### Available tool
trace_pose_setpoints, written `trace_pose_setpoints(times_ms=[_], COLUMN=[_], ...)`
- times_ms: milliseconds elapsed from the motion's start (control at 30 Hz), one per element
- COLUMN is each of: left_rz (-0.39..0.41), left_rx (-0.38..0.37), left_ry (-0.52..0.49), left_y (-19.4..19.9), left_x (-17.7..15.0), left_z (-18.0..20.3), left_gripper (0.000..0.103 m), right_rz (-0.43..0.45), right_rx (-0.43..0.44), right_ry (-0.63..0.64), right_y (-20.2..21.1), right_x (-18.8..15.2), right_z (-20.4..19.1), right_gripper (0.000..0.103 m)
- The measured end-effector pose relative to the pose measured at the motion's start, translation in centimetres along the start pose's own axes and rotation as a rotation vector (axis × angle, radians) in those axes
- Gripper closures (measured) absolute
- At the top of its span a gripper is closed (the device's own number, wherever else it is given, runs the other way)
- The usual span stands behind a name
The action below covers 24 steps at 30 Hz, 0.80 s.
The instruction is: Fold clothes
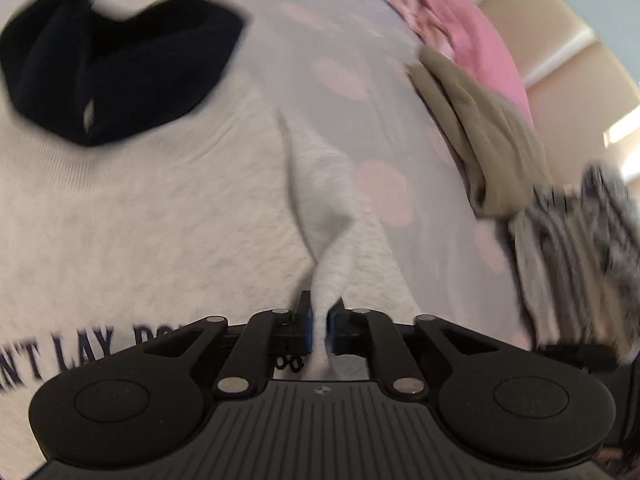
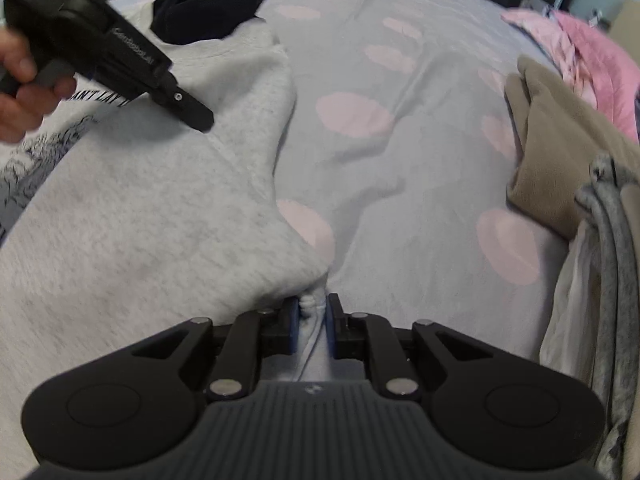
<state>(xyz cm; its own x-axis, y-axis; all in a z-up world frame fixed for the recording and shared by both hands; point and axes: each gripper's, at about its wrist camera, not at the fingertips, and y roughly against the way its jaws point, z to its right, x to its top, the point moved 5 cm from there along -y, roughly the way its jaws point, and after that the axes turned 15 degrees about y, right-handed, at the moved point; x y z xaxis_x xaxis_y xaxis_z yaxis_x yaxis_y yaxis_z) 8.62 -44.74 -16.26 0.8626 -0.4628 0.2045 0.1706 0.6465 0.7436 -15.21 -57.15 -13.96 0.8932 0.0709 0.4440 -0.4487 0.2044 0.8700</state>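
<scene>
We're working a grey sweatshirt (image 2: 132, 216) lying flat on the bed sheet (image 2: 400, 160), filling the left half of the right wrist view, dark print showing at its left edge. Left gripper (image 1: 320, 326) is pinching a bunched fold of the sweatshirt's right edge, jaws narrow, fabric rising twisted between the pads. Right gripper (image 2: 313, 322) is clamping the sweatshirt's near right corner, jaws narrow, a bit of sheet apparently caught in there too. A hand (image 2: 20, 84) is holding the left gripper at far left. Dark garment (image 2: 208, 10) is lying at the sweatshirt's far end, overlapping it. Tan garment (image 2: 560, 148) is sitting at right, pink fabric (image 2: 592, 52) beyond it, grey clothes (image 2: 612, 280) nearer, all off the sweatshirt.
</scene>
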Motion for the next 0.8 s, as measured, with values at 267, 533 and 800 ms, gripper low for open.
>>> trace_pose_setpoints(times_ms=[267, 533, 800], left_rz=[0.121, 0.032, -0.061], left_rx=[0.114, 0.114, 0.114], left_ry=[-0.129, -0.315, -0.285], left_y=[6.8, 11.9, 14.8], left_x=[-1.8, -12.4, -22.0], left_z=[1.1, 4.4, 2.6], left_gripper=[0.072, 0.071, 0.060], right_rz=[-0.022, -0.038, -0.053], right_rx=[-0.033, 0.076, 0.214], right_ry=[-0.050, -0.129, -0.256], right_y=[3.8, 7.5, 10.6], right_x=[-0.8, -2.8, -6.7], right_z=[-0.2, -4.3, -9.8], right_gripper=[0.077, 0.072, 0.069])
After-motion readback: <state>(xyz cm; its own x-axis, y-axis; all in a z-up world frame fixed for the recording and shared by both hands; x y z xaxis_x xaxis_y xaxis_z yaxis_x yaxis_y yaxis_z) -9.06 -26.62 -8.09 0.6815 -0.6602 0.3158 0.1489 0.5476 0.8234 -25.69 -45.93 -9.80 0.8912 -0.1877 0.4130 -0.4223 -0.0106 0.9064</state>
